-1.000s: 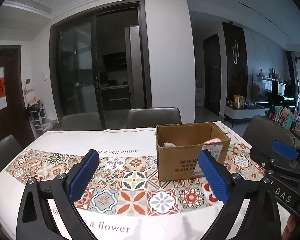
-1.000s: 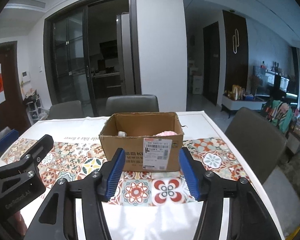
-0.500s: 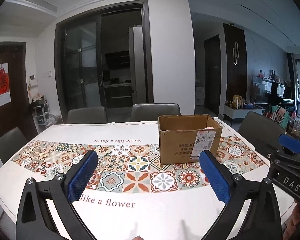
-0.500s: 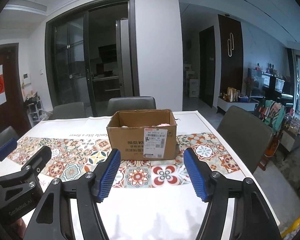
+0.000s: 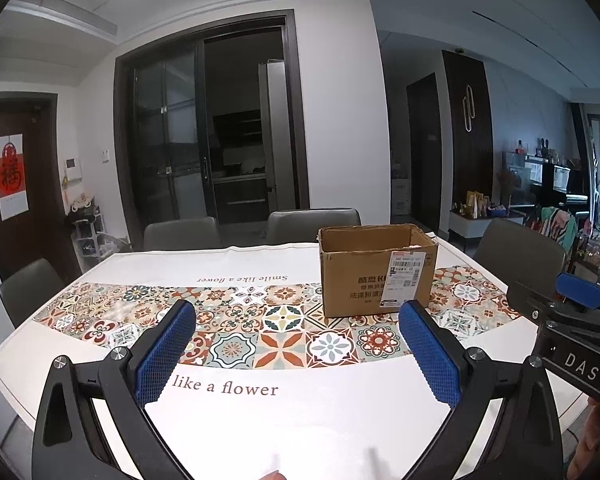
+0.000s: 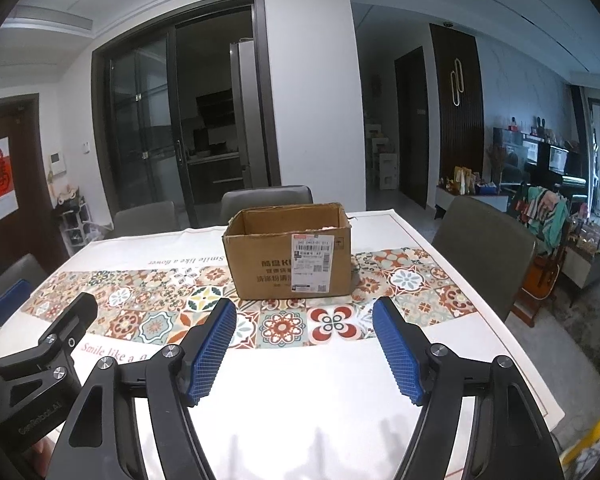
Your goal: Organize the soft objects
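A cardboard box [image 6: 290,252] stood on the tabletop [image 6: 320,392], on the tiled band of a white cloth, with grey chairs [image 6: 482,248] around it and dark glass doors [image 6: 180,120] behind. Something pink just showed inside the box. The left gripper [image 5: 296,354] had its jaws spread wide and empty, while the right gripper [image 6: 304,350], its jaws just widened, held nothing, both well short of the box.

The tablecloth [image 5: 260,420] reads "like a flower" between the left tongs [image 5: 300,356], and "Smile like a flower" upside down beyond them; "DAS" stands on the right tongs' body [image 5: 580,364]; the cardboard box [image 6: 288,256] ahead carries Chinese print and a barcode label, too small to read.
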`<state>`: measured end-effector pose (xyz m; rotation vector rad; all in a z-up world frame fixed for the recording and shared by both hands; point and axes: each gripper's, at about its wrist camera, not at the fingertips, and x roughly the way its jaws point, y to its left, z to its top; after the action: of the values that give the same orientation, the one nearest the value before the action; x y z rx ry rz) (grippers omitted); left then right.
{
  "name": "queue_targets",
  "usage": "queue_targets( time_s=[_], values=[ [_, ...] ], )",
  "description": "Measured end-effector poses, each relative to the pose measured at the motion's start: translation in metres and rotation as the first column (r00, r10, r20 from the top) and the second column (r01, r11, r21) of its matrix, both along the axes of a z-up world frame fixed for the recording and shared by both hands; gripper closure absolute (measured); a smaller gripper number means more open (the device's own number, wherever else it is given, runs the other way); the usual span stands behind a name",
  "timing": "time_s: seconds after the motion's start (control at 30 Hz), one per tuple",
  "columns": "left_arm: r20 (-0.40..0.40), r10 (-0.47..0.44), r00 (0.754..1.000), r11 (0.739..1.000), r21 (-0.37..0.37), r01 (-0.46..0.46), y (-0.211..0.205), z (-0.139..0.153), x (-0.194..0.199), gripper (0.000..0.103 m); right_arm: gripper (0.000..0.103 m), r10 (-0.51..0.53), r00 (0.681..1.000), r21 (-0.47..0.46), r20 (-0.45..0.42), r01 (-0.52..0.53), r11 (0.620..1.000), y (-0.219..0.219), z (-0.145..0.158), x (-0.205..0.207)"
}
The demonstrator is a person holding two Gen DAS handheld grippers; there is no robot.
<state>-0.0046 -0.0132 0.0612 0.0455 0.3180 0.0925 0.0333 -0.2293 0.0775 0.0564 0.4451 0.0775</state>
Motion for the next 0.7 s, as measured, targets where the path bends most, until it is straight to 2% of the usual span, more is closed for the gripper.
queue_targets(
  time_s=[0.7],
  values=[
    [0.01, -0.026, 1.0, 1.0, 0.002, 0.026, -0.001, -0.007, -0.012, 0.0, 0.031, -0.004, 1.0, 0.021, -0.026, 0.005, 1.0, -0.003, -0.015, -0.008]
  ],
)
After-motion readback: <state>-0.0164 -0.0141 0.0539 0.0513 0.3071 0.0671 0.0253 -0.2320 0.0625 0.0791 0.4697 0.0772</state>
